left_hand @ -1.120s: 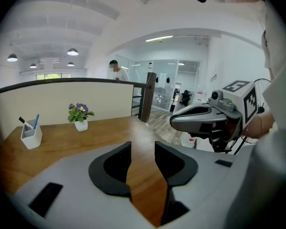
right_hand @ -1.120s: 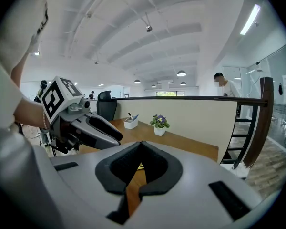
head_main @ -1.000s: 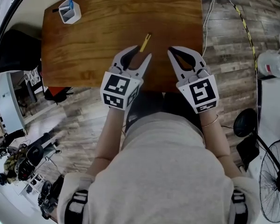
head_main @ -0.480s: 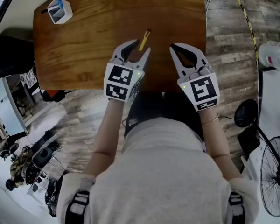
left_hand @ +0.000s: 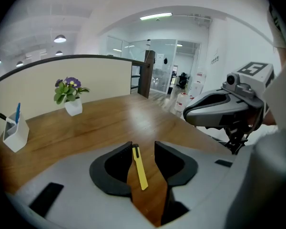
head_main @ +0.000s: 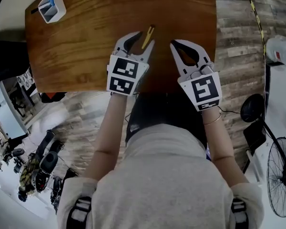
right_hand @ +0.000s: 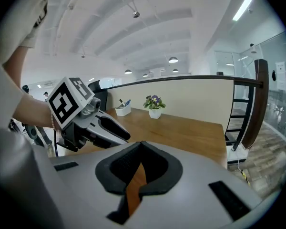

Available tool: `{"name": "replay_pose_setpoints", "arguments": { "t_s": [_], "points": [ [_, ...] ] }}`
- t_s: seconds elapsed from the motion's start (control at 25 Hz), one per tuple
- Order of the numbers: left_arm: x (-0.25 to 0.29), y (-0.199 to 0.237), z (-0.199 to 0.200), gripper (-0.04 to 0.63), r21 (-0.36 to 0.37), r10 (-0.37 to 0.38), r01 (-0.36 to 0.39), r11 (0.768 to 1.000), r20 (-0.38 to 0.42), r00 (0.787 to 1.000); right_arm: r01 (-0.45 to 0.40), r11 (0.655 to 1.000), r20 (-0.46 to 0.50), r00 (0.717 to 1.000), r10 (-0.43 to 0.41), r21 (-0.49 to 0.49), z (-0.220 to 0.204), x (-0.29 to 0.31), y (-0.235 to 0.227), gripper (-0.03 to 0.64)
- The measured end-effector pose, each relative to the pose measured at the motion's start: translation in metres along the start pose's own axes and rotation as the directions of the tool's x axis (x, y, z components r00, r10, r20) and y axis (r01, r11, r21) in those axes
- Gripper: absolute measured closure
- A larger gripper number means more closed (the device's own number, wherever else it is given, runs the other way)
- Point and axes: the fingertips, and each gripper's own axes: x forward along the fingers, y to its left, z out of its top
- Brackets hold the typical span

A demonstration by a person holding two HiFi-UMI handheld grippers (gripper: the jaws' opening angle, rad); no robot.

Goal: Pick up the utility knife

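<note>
The head view looks steeply down from above the person's head, over shoulders and arms, onto the left gripper [head_main: 142, 38], the right gripper [head_main: 182, 44] and most of the wooden table [head_main: 81, 46], with floor on both sides. The left gripper view sits low and close over the table top and looks along its jaws across the wood toward a low partition; the other gripper shows at its right edge. The right gripper view rides a little higher and faces the same way, with the other gripper at its left. All three share the white pen holder [head_main: 51, 8]; both gripper views share the potted plant [left_hand: 71, 97].
</note>
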Motion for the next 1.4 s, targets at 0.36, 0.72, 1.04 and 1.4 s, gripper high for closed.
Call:
{"name": "replay_pose_setpoints", "arguments": {
  "t_s": [0.36,0.72,1.04,1.4],
  "points": [
    [0.027,0.011,-0.017,0.448,0.002,-0.032,0.032,0.999,-0.052,0.998,0.002,1.000,-0.043,0.999,-0.002,0.020,-0.014,0.023,0.002,0.604],
    [0.052,0.014,-0.025,0.448,0.027,-0.046,0.050,0.998,-0.111,0.993,0.031,0.999,-0.069,0.997,-0.028,0.043,-0.023,0.030,-0.009,0.604],
    [0.060,0.013,-0.033,0.457,0.055,-0.033,0.043,0.998,-0.163,0.986,0.025,0.998,-0.069,0.997,-0.021,0.057,-0.025,0.036,-0.012,0.604],
    [0.062,0.013,-0.033,0.469,0.051,-0.023,0.032,0.998,-0.175,0.984,0.019,0.998,-0.067,0.998,-0.015,0.061,-0.026,0.035,-0.017,0.604]
  ]
}}
